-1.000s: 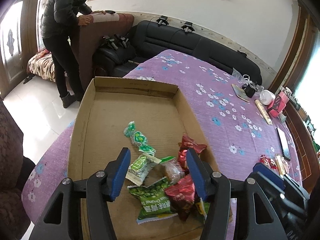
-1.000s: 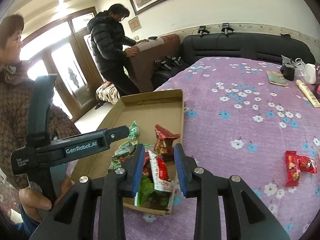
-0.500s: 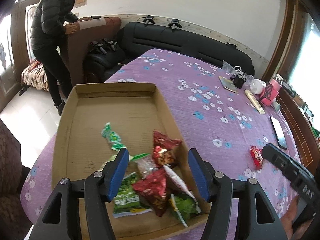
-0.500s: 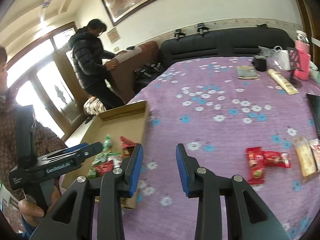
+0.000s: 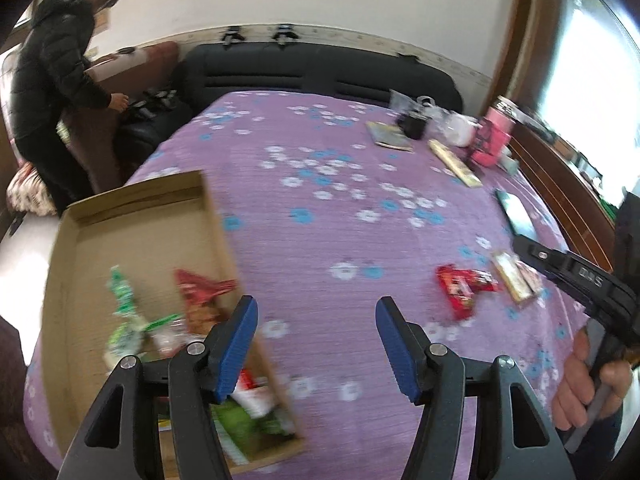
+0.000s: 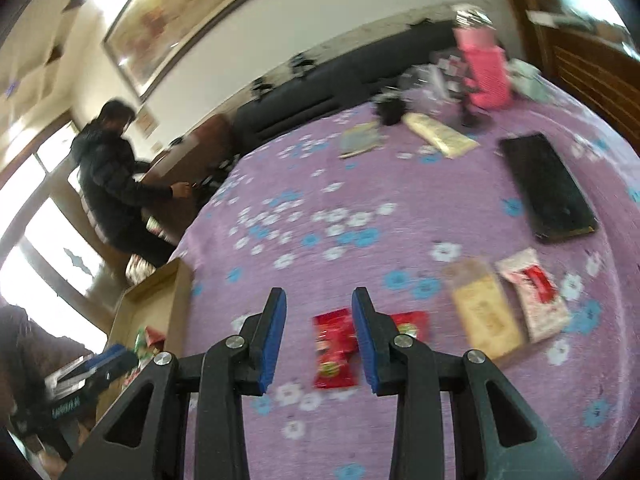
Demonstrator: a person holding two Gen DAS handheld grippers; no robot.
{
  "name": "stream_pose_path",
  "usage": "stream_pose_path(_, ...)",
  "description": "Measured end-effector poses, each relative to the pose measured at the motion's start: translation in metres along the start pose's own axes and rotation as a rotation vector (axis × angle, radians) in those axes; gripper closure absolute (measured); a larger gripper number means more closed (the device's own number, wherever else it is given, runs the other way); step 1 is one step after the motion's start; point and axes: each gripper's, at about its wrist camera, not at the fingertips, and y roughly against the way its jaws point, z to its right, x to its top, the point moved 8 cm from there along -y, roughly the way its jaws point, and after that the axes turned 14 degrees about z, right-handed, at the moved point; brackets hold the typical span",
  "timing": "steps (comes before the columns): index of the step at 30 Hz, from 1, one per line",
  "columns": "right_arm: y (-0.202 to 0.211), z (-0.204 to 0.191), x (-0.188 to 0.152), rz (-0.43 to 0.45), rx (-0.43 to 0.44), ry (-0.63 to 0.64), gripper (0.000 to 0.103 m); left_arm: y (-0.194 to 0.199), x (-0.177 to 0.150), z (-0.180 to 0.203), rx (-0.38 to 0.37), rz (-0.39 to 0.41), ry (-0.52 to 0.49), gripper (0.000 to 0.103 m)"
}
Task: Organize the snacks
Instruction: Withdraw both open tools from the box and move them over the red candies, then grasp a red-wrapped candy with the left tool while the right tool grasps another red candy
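Note:
A shallow cardboard box [image 5: 68, 264] lies at the table's left edge with several green and red snack packets [image 5: 200, 288] in it. My left gripper [image 5: 316, 340] is open and empty over the purple cloth just right of the box. My right gripper [image 6: 318, 336] is open and empty, hovering over a red snack packet [image 6: 334, 352]; a second red packet [image 6: 412, 322] lies beside it. A yellow packet [image 6: 484, 320] and a white-red packet [image 6: 534, 300] lie to the right. The red packets [image 5: 460, 284] also show in the left wrist view.
A black phone [image 6: 548, 188] lies on the flowered purple tablecloth [image 5: 320, 184]. A pink bottle [image 6: 484, 68], a long pale package [image 6: 440, 140], a booklet [image 6: 360, 140] and a dark cup stand at the far end. A person in black [image 5: 48, 92] bends by a brown chair. A black sofa stands behind.
Both grippers have swung right, away from the box. The right one dropped its red-white packet into the box a second ago and now hovers over the red packets on the cloth.

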Motion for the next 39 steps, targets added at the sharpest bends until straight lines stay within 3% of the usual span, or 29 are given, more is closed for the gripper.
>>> stream_pose_path(8,-0.008,0.030,-0.007,-0.059,-0.052,-0.117,0.070,-0.055,-0.013,0.077,-0.158,-0.152,0.035,0.033)
stream_pose_path(13,-0.004,0.039,-0.002,-0.039,-0.074,-0.143,0.070,-0.095,-0.026,0.117,-0.172,-0.235,-0.001,0.033)
stream_pose_path(17,-0.005,0.046,-0.001,-0.043,-0.081,-0.169,0.070,-0.112,-0.034,0.132,-0.143,-0.244,-0.058,0.034)
stream_pose_path(19,-0.005,0.047,0.001,-0.038,-0.083,-0.164,0.070,-0.118,-0.039,0.136,-0.125,-0.235,-0.091,0.043)
stream_pose_path(23,-0.007,0.047,0.001,-0.036,-0.080,-0.148,0.070,-0.119,-0.040,0.127,-0.079,-0.190,-0.144,0.071)
stream_pose_path(24,-0.009,0.048,0.001,-0.037,-0.083,-0.138,0.070,-0.119,-0.040,0.124,-0.081,-0.190,-0.142,0.074)
stream_pose_path(31,-0.036,0.034,-0.017,-0.108,-0.069,-0.024,0.070,-0.118,-0.033,0.079,-0.080,-0.174,-0.075,0.074)
stream_pose_path(33,-0.043,0.025,-0.025,-0.136,-0.053,0.027,0.069,-0.118,-0.032,0.074,-0.076,-0.162,-0.065,0.074)
stream_pose_path(35,-0.048,0.019,-0.032,-0.155,-0.056,0.080,0.060,-0.118,-0.032,0.072,-0.075,-0.154,-0.061,0.074)
stream_pose_path(39,-0.055,0.008,-0.049,-0.196,-0.080,0.210,0.060,-0.118,-0.031,0.070,-0.090,-0.147,-0.046,0.074)
